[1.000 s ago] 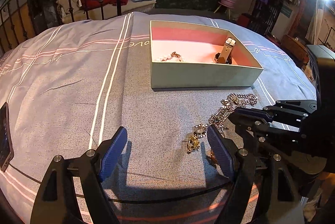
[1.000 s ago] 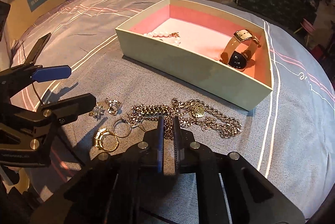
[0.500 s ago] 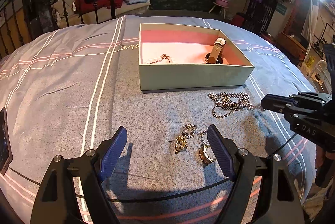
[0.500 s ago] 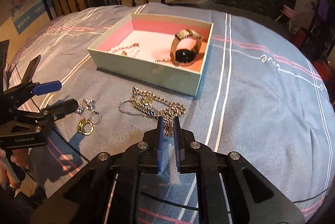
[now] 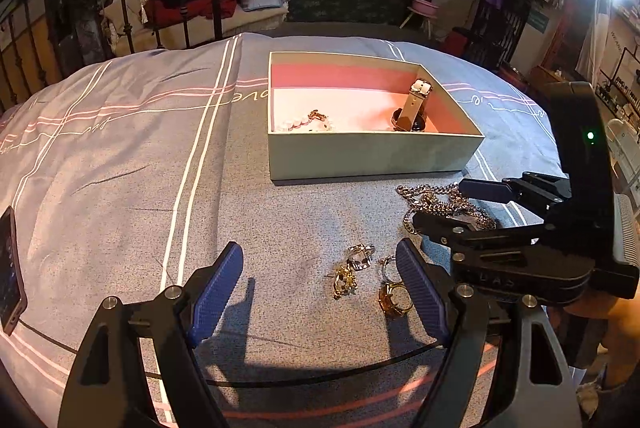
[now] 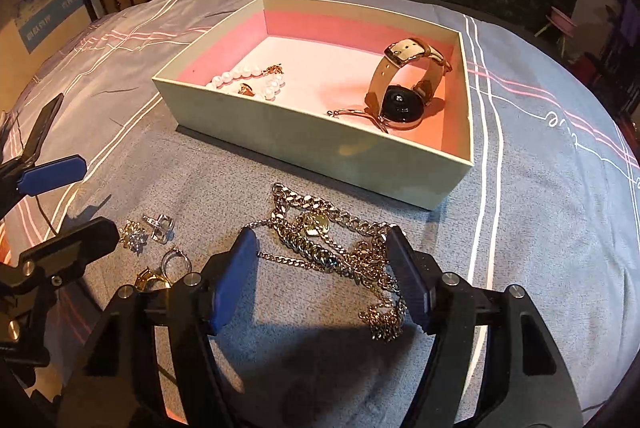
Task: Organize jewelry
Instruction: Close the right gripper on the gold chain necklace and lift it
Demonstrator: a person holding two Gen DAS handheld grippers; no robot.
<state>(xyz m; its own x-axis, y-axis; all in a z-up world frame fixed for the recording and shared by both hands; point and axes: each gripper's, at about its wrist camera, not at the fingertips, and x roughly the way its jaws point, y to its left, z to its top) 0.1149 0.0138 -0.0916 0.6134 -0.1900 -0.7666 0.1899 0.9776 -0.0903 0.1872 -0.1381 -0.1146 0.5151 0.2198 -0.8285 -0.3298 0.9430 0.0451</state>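
So the right gripper (image 6: 324, 268) is right over the tangled gold chains (image 6: 336, 248) on the bedspread (image 6: 540, 228), jaws opening with part of the tangle sitting between the pads but nothing pinched yet. Looks to me like the chain pickup is the step in hand; next it probably needs to drop a bit and close on a thick bunch so loose strands don't trail off. The left gripper (image 5: 320, 288) hangs wide and empty near the rings (image 5: 372, 280). Farther back, just beyond the chains, is the pink-lined box (image 6: 304, 148), with pearls (image 6: 248, 80) and a watch (image 6: 404, 88) already inside.
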